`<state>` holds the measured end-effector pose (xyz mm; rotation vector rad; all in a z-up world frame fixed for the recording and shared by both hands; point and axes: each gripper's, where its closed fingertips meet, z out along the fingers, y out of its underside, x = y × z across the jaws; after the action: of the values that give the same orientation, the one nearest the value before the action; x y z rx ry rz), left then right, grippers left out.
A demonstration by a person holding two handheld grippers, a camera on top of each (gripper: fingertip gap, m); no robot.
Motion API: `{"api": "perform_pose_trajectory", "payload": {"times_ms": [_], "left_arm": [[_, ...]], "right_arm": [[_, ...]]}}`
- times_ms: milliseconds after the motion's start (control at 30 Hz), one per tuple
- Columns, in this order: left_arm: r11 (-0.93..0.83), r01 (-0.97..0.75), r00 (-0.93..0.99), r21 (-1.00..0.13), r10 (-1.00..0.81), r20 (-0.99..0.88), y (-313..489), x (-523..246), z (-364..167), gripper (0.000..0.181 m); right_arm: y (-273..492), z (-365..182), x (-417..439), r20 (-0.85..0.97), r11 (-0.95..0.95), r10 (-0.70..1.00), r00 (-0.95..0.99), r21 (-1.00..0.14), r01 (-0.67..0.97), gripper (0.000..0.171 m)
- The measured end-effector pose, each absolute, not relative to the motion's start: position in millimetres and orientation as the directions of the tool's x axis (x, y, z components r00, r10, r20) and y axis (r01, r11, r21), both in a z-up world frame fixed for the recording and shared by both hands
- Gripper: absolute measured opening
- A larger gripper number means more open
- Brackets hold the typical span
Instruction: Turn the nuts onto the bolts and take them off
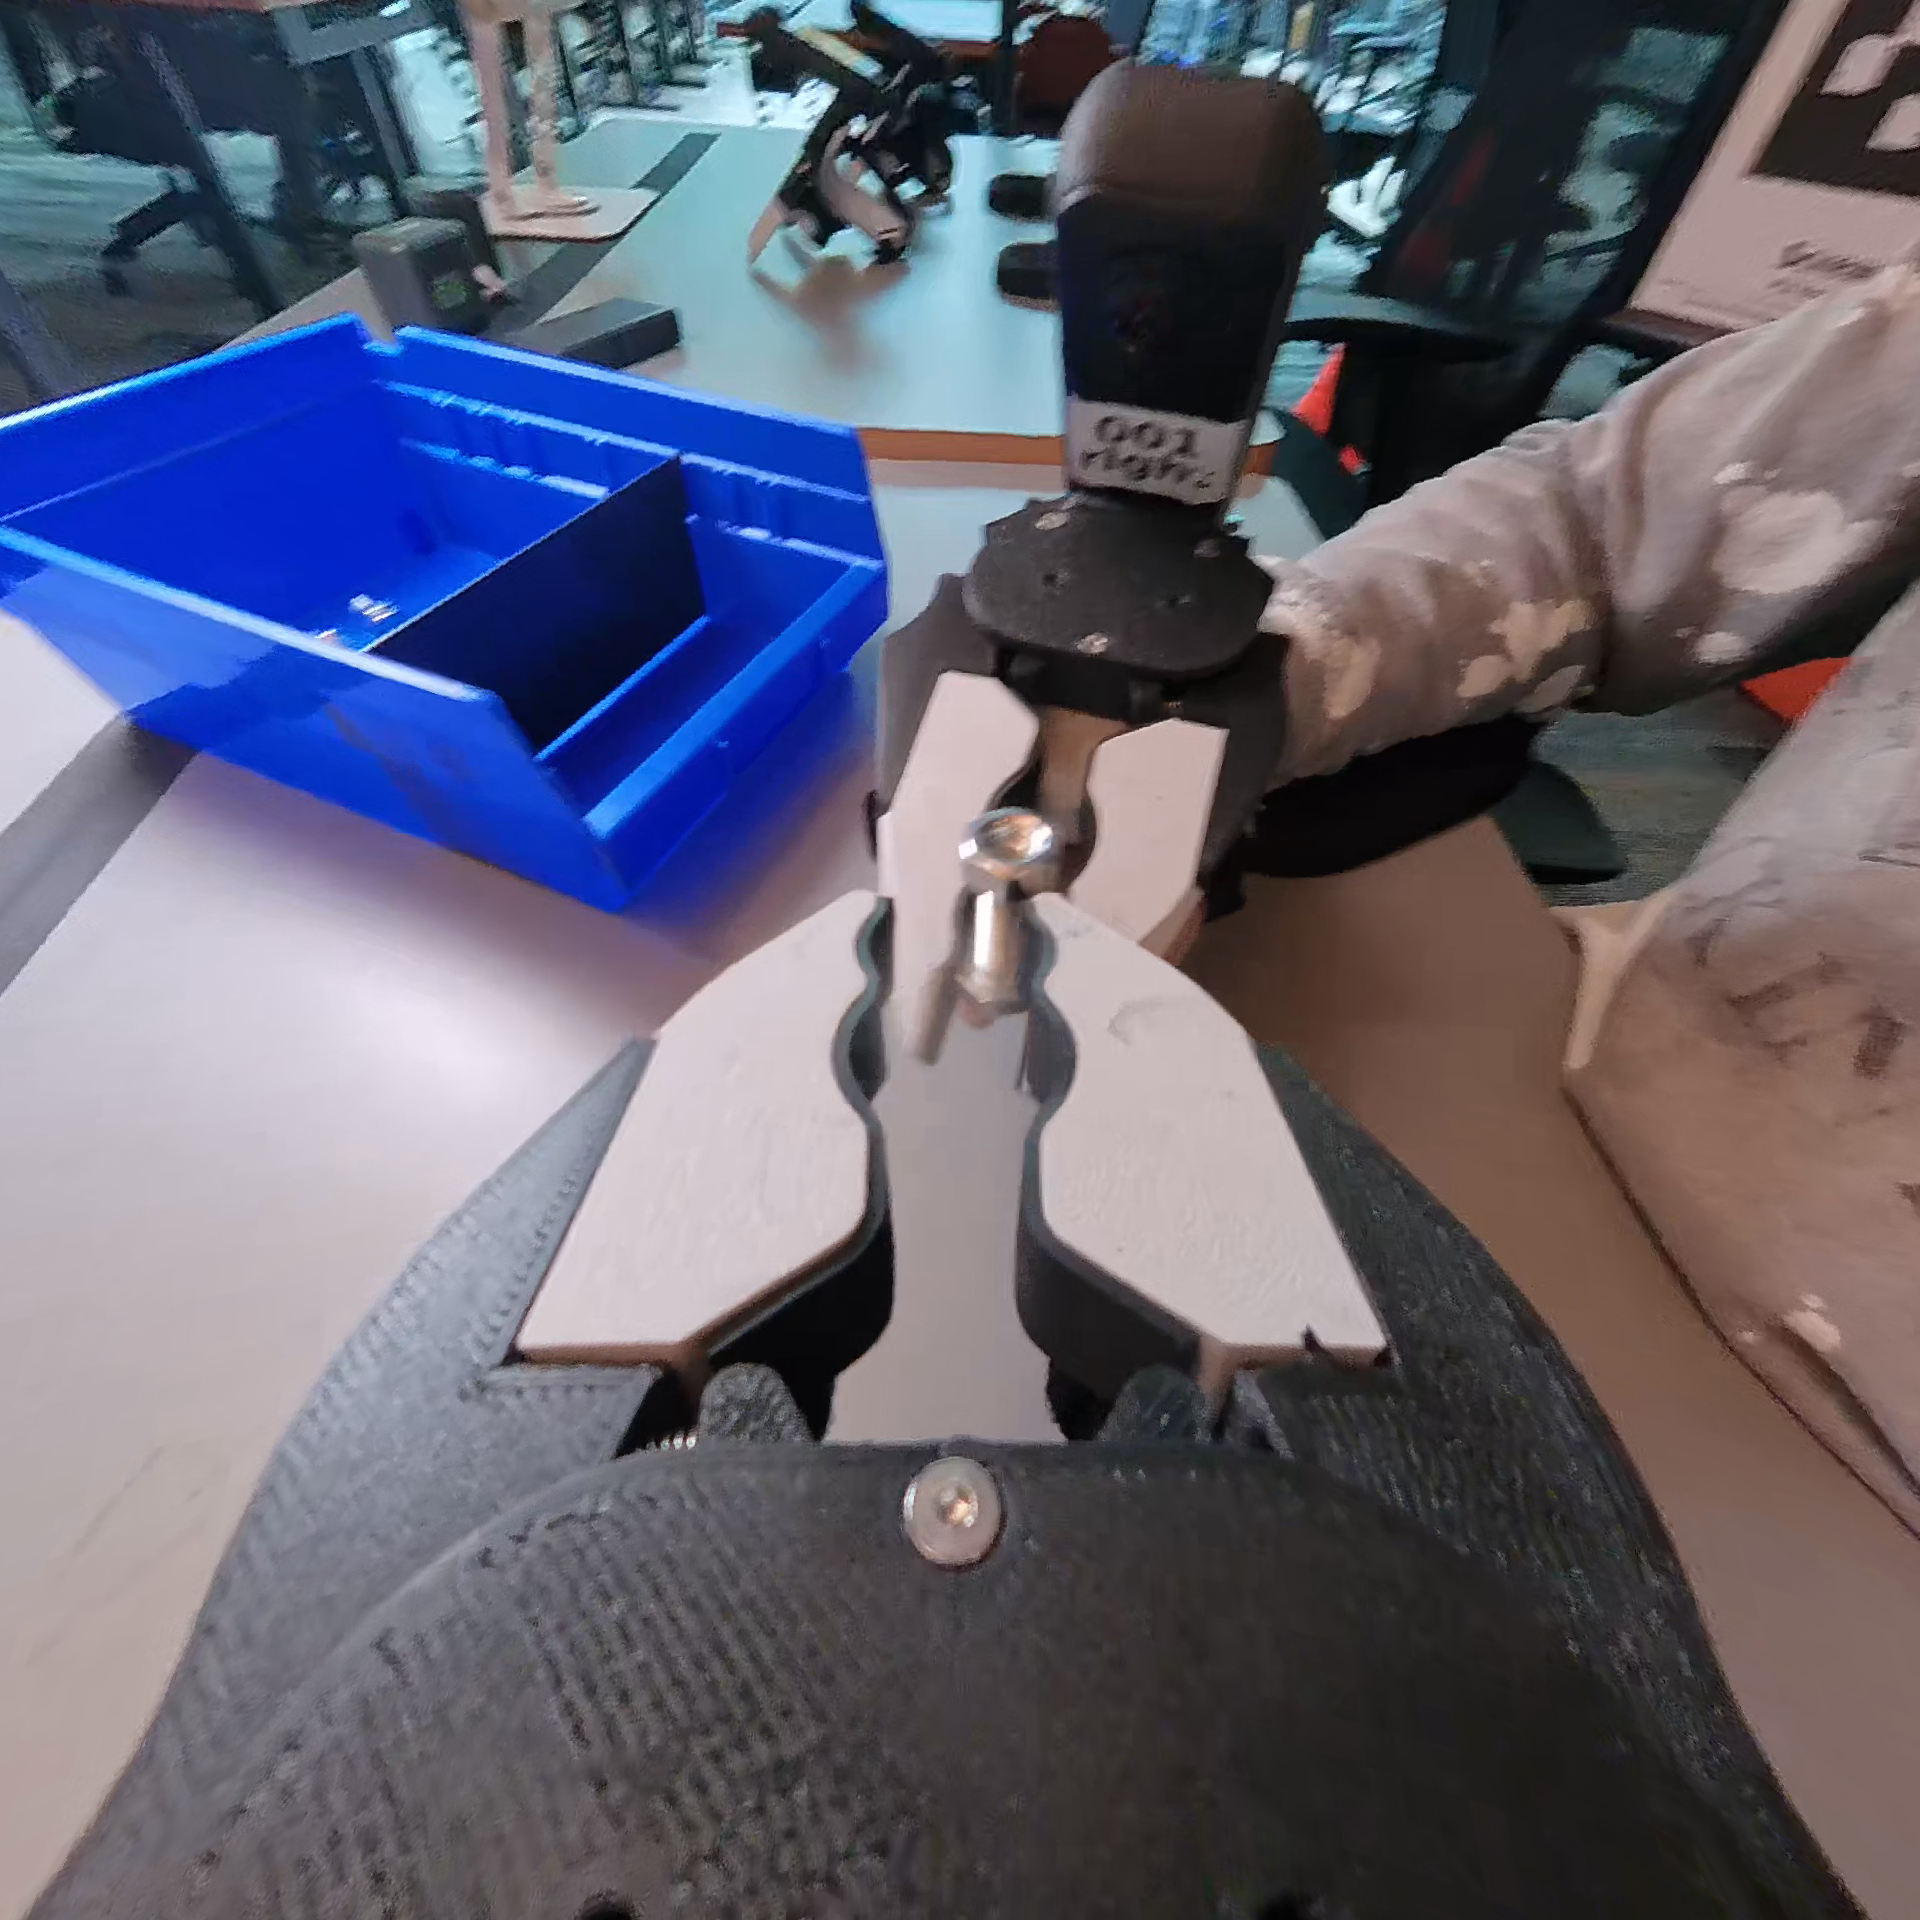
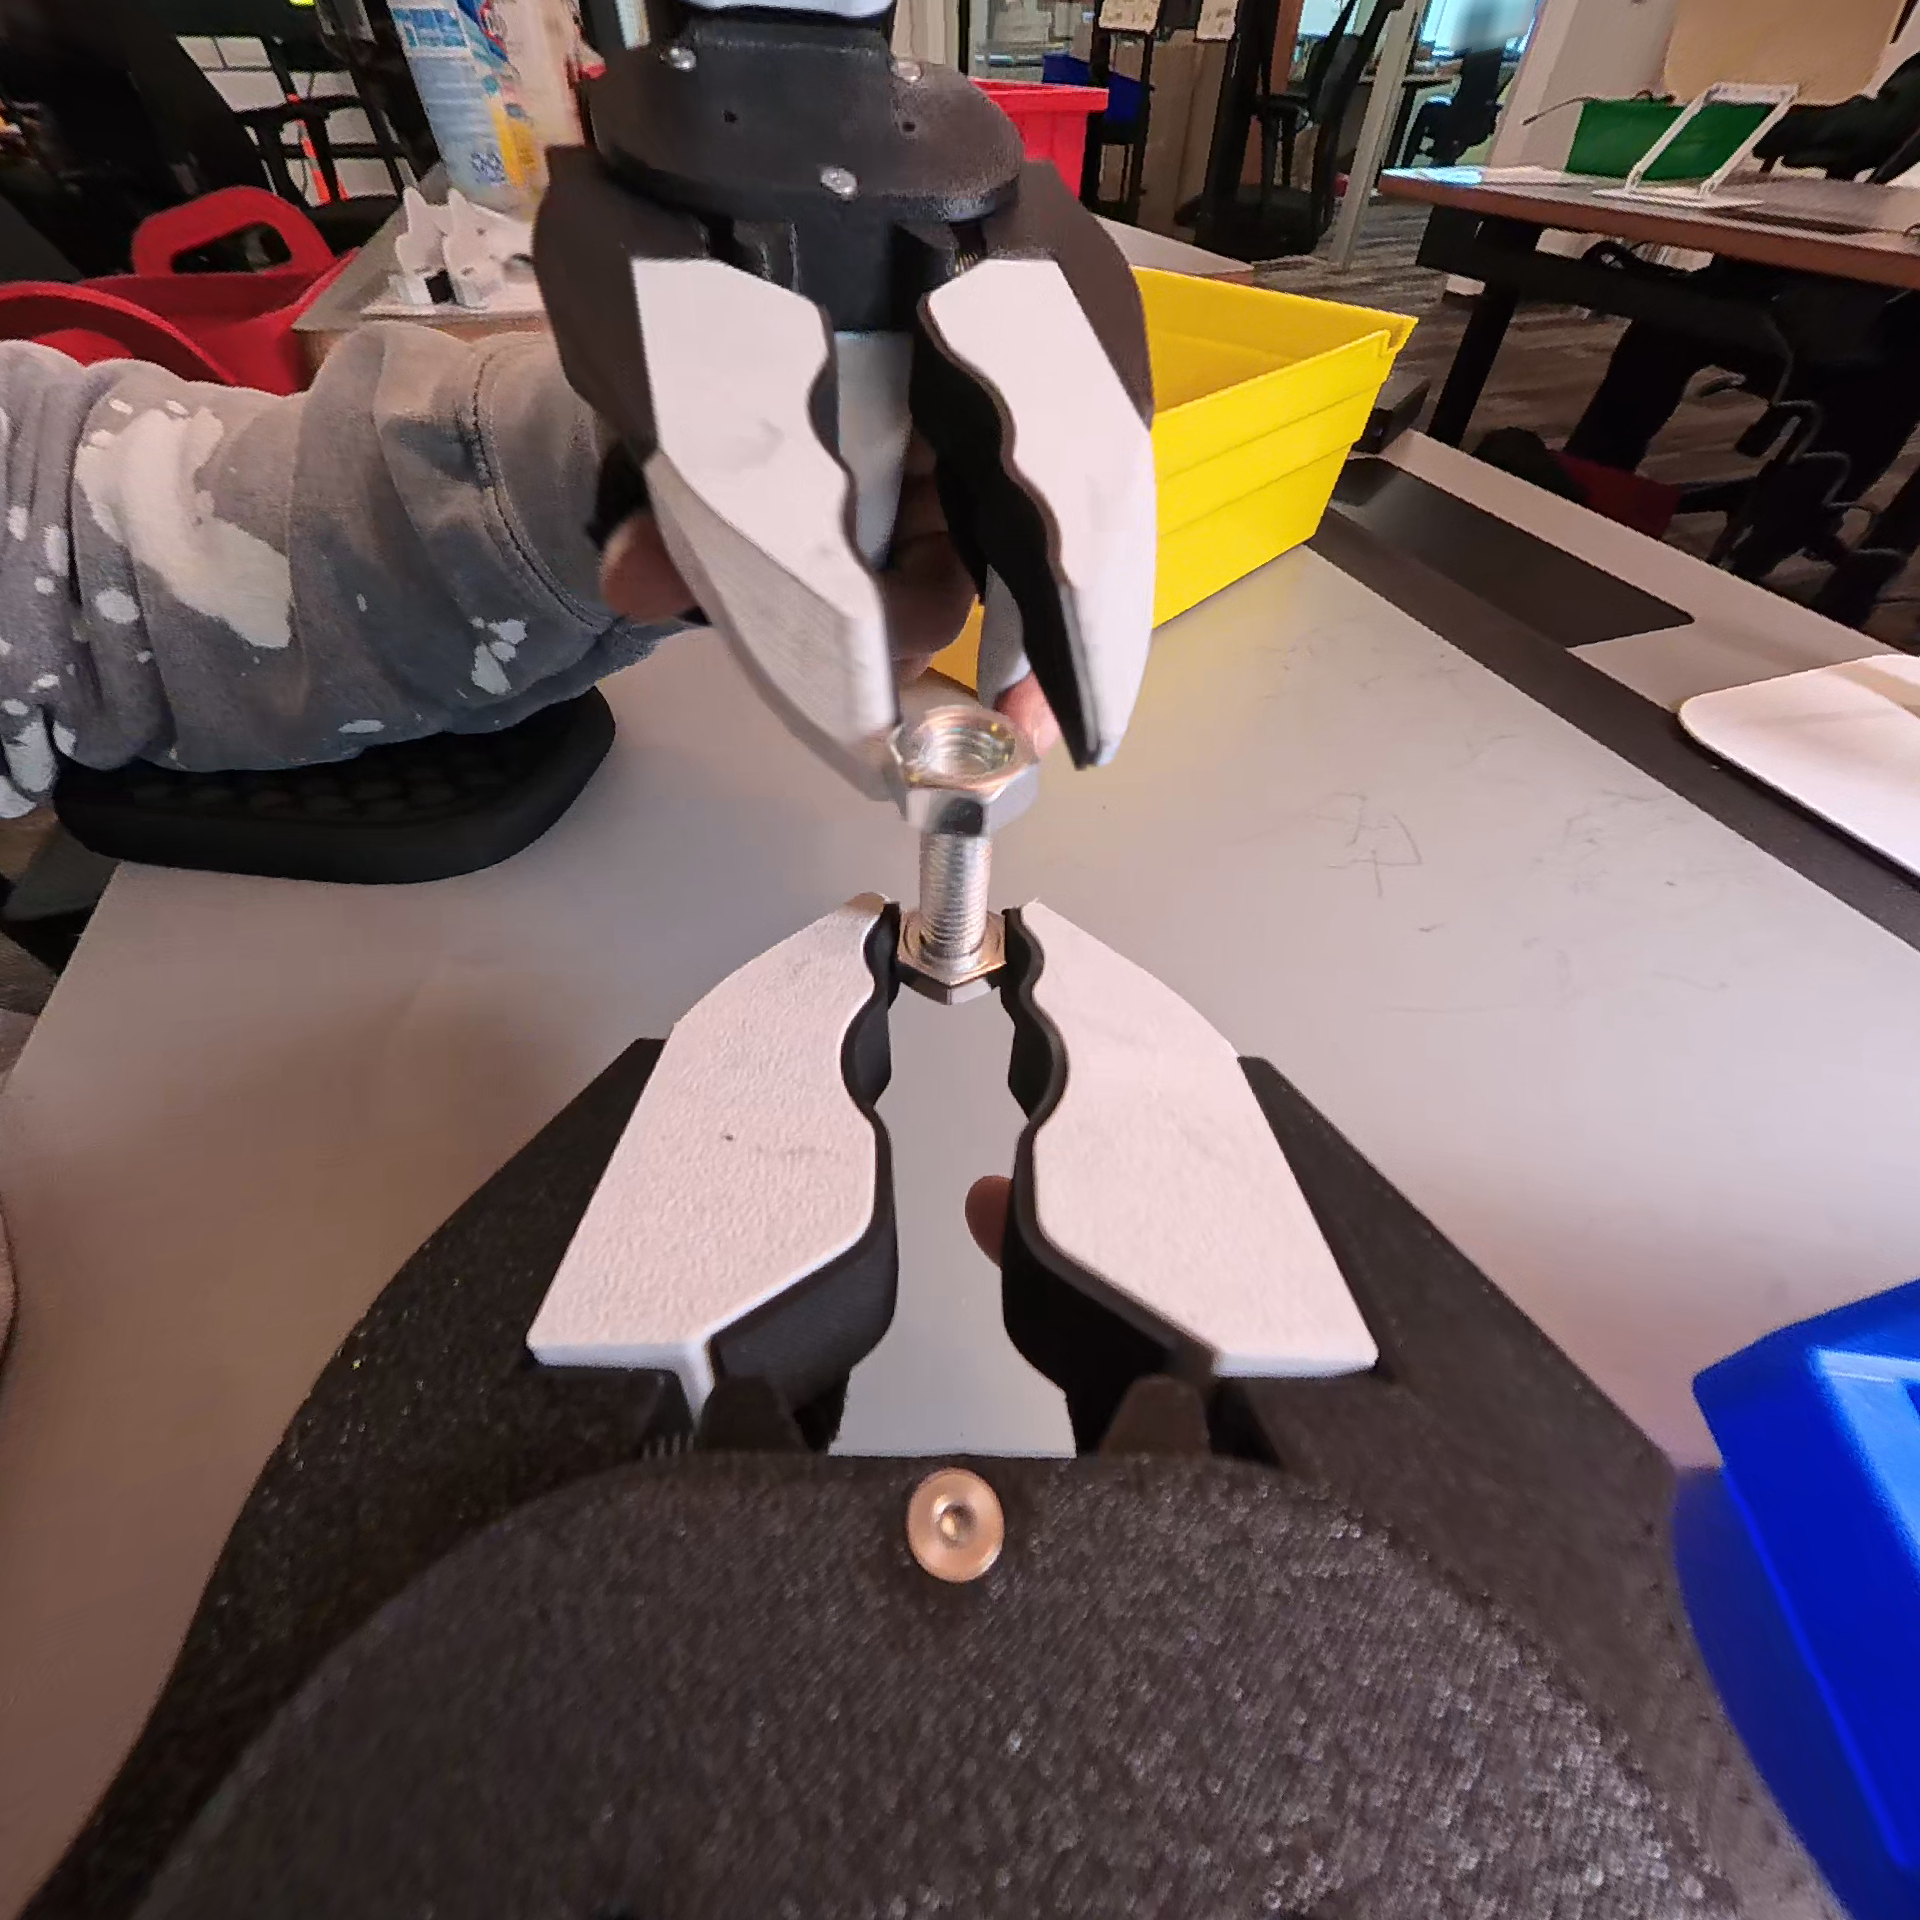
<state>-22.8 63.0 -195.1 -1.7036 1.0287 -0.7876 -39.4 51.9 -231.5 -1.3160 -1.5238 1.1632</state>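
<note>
Right tool (image 2: 951,951) pinches bolt (image 2: 948,883) head; left tool (image 2: 977,738) grips nut (image 2: 961,764) on bolt tip, barely threaded, removal pending.

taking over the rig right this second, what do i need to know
Right gripper: shut on the head of the bolt.
Left gripper: jaws around the nut; firm grip unclear.
Nut sits at the bolt's tip end, most of the thread bare, all held above the table.
Blue bin beside, small metal parts inside.
Going on or coming off cannot be told; the turning is left.
</note>
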Motion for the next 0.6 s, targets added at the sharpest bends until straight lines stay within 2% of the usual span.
{"api": "perform_pose_trajectory", "payload": {"times_ms": [33,67,267,367,433,600], "left_arm": [[-0.199,-0.288,0.485,-0.937,-0.874,0.037,70.6,-29.0,-197.9,0.013],[-0.205,-0.289,0.51,-0.935,-0.86,0.031,75.0,-34.1,-199.4,0.013],[-0.191,-0.23,0.425,-0.954,-0.902,0.078,61.6,-23.1,-188.8,0.03],[-0.21,-0.222,0.442,-0.952,-0.892,0.093,65.7,-20.6,-191.1,0.028],[-0.235,-0.223,0.5,-0.946,-0.861,0.096,74.9,-30.1,-193.5,0.014],[-0.225,-0.213,0.49,-0.951,-0.867,0.095,72.9,-33.3,-190.6,0.023]], "right_arm": [[51.7,-230.0,-38.9,-0.002,0.036,0.989,-0.149,-0.967,0.252,0.018],[51.8,-228.3,-38.4,-0.006,0.031,0.989,-0.15,-0.969,0.246,0.018],[56.3,-231.7,-38.7,-0.018,0.017,0.992,-0.128,-0.964,0.267,0.018],[55.6,-231.5,-39.0,-0.018,0.017,0.991,-0.13,-0.964,0.265,0.018],[56.2,-229.8,-37.8,-0.022,0.013,0.991,-0.135,-0.968,0.252,0.018],[57.9,-227.0,-37.7,-0.027,0.005,0.992,-0.127,-0.97,0.244,0.018]]}}
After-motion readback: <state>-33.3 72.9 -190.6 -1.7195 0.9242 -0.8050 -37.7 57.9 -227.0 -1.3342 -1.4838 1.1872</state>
